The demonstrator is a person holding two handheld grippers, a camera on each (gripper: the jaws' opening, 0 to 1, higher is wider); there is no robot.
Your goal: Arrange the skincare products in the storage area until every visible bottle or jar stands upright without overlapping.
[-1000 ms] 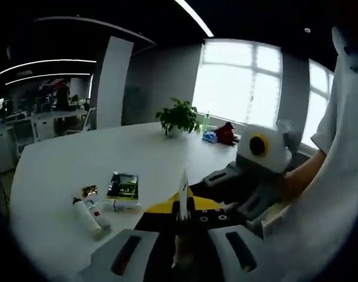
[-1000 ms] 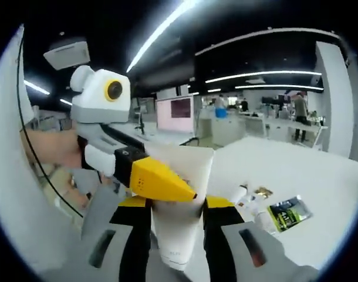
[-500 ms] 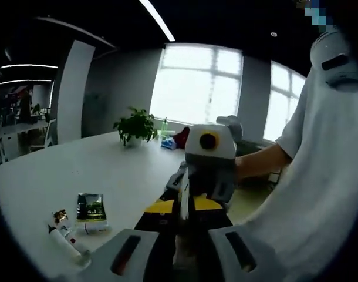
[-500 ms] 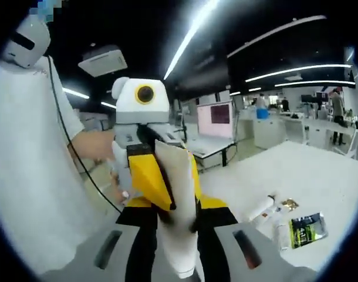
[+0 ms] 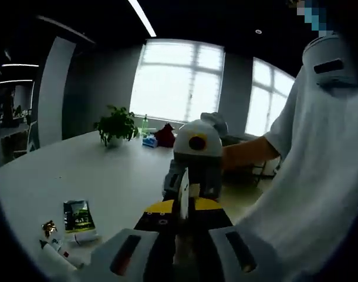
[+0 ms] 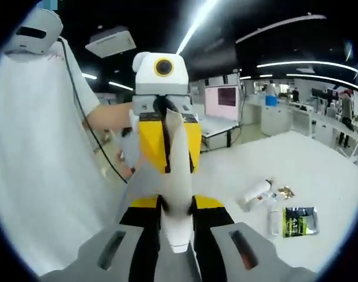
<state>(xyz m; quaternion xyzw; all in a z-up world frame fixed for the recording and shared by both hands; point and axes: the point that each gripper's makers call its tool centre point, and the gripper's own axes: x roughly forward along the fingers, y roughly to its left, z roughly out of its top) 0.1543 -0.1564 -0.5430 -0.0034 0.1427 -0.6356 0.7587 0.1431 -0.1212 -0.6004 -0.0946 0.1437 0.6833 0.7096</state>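
Tube, white, soft plastic squeeze type [image 6: 178, 176]: held edge-on in the air between both tools, above the white surface [image 6: 320, 176]. Right tool [image 6: 178, 202], yellow-and-black jaws, narrow, clamped on the tube's lower end. Left tool [image 6: 167, 132], facing it at 12 o'clock in the right gripper view, closed on the tube's upper end; in the left gripper view the same tube [image 5: 183, 194] shows as a thin white edge between the left tool's [image 5: 182, 205] jaws, with the right tool [image 5: 191, 170] beyond.

Items lying flat on the surface [image 5: 120, 182], well apart from the tube:
- dark green foil sachet [image 6: 299, 221], at 4 o'clock;
- white cylindrical bottle [image 6: 255, 191], on its side;
- small gold-wrapped piece [image 6: 283, 192], beside the bottle.

Green potted plant [image 5: 114, 124], upright at the surface's far edge.
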